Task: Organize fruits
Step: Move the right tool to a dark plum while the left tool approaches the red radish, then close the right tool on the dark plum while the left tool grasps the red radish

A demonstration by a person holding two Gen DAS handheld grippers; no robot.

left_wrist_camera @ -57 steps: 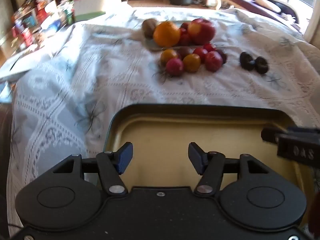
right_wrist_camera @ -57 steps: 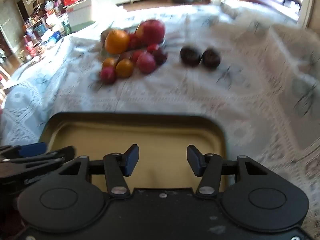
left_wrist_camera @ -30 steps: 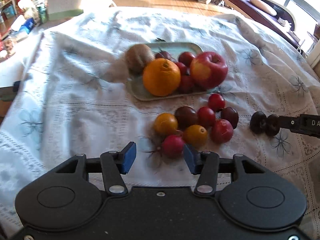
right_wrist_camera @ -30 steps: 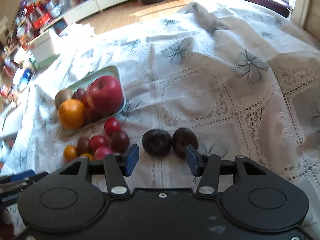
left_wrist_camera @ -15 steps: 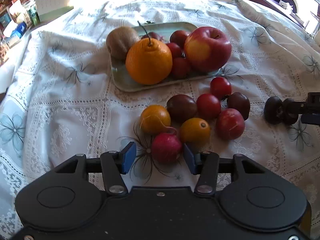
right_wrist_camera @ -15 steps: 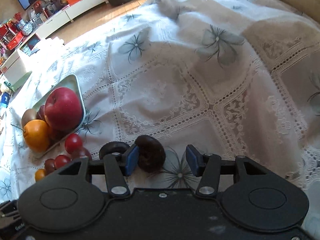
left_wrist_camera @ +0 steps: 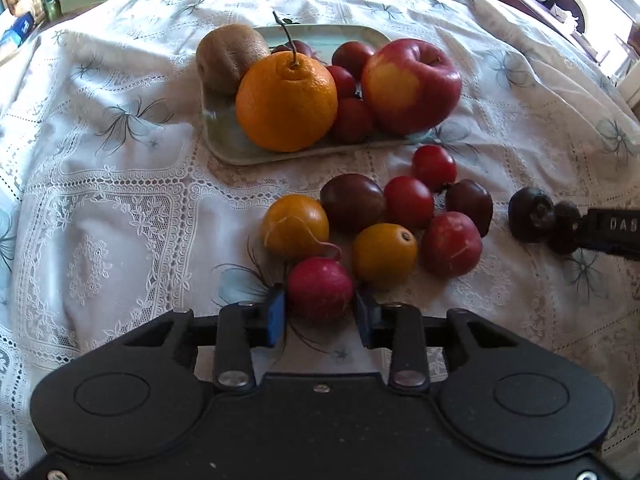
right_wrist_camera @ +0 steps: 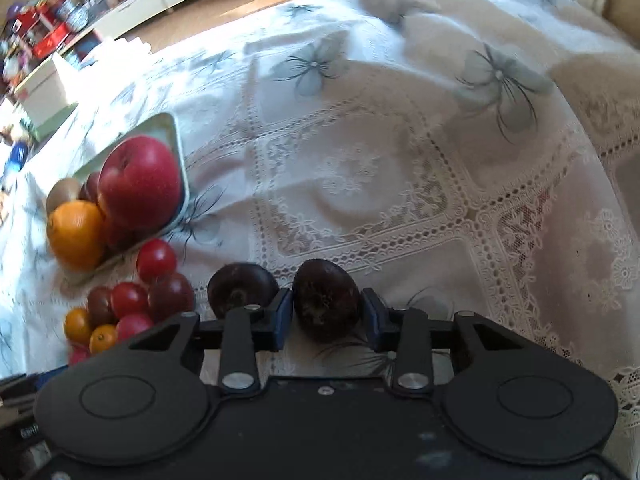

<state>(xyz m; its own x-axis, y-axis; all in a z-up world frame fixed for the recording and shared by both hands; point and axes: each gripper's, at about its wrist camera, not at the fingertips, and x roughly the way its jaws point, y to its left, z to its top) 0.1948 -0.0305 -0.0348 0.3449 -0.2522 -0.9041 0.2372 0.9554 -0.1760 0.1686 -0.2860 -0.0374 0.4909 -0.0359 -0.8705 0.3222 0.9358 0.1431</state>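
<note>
strong daylight pours in from windows at the upper right of both my wrist views, washing the far tablecloth (left_wrist_camera: 120, 184) almost white. the apple (left_wrist_camera: 412, 84) and orange (left_wrist_camera: 286, 102) carry soft highlights and drop short shadows toward me. my gripper bodies read as dark, flat shapes. fisheye bending curves every edge. the right view is smeared with motion blur at its left side.

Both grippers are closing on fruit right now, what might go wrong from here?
1. The left hand-held gripper has just closed around the red radish, which touches two orange fruits; lifting may set them rolling.
2. The right hand-held gripper has just closed around a dark round fruit; its left finger sits against the neighbouring dark fruit and may knock it away.
</note>
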